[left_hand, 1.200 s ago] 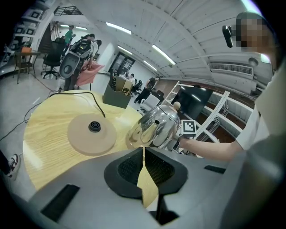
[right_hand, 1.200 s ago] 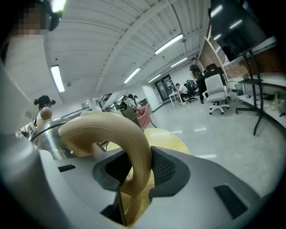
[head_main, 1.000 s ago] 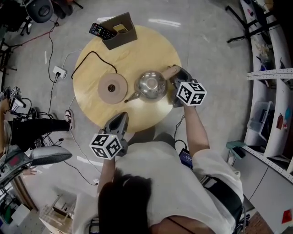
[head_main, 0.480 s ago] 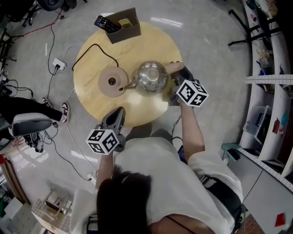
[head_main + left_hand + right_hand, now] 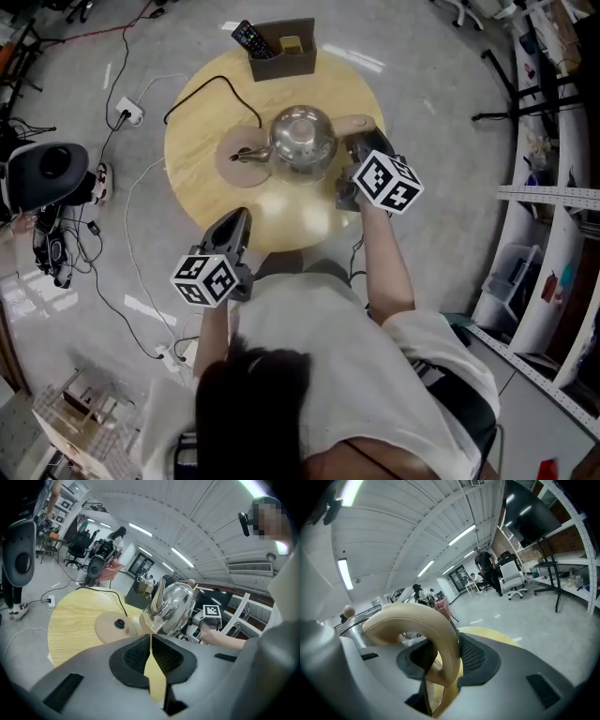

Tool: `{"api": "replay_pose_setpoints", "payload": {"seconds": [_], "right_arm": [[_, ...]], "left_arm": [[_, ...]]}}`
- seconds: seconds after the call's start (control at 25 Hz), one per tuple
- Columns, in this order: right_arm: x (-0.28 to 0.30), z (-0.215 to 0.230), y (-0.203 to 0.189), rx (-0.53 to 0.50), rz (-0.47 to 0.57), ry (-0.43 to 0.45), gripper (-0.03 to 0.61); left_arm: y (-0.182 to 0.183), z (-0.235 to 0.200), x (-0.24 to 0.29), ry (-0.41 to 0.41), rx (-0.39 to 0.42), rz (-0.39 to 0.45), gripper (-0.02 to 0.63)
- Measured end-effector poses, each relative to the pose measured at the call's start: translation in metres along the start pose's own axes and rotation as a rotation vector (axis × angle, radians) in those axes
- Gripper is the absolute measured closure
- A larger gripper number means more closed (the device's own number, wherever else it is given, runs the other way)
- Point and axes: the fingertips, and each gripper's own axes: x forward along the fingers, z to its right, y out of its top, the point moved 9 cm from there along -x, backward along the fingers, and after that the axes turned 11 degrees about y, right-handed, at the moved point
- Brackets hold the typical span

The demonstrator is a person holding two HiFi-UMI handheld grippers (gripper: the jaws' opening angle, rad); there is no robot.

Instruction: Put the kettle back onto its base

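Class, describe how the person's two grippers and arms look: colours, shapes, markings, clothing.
The left gripper and the right gripper are grey tapering shells; black meshed pads line the fingers. Each carries a white cube with black square markers. The person wears a white short-sleeved shirt.

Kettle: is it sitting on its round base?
No, the kettle is off to one side of the base, whose centre connector lies bare.

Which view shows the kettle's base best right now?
Head view: from above, the base shows nearly whole, only its right edge behind the kettle. Left gripper view shows it side-on, part cut off by the tool. Right gripper view misses it.
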Motion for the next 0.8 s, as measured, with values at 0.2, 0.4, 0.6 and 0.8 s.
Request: {"api": "replay_pose_setpoints", "payload": {"seconds": [0.2,0.4,0.6,0.8], "right_arm": [[0.023,-0.026,-0.008,-0.010,-0.039,0.040,0.430],[0.047,-0.050,-0.016,-0.025,-0.074,0.076,0.429],[0.066,-0.065,-0.024,-0.036,-0.096,0.090,0.426],[0.086,-0.075,-0.032,-0.038,-0.112,0.101,0.426]], "left_arm": [[0.000,-0.017,-0.018,0.067,-0.070,0.066,0.577],[0.003,-0.034,-0.035,0.123,-0.120,0.116,0.577],[0.001,-0.046,-0.046,0.161,-0.149,0.135,0.577],[0.002,-0.056,-0.049,0.175,-0.184,0.146,0.577]]}}
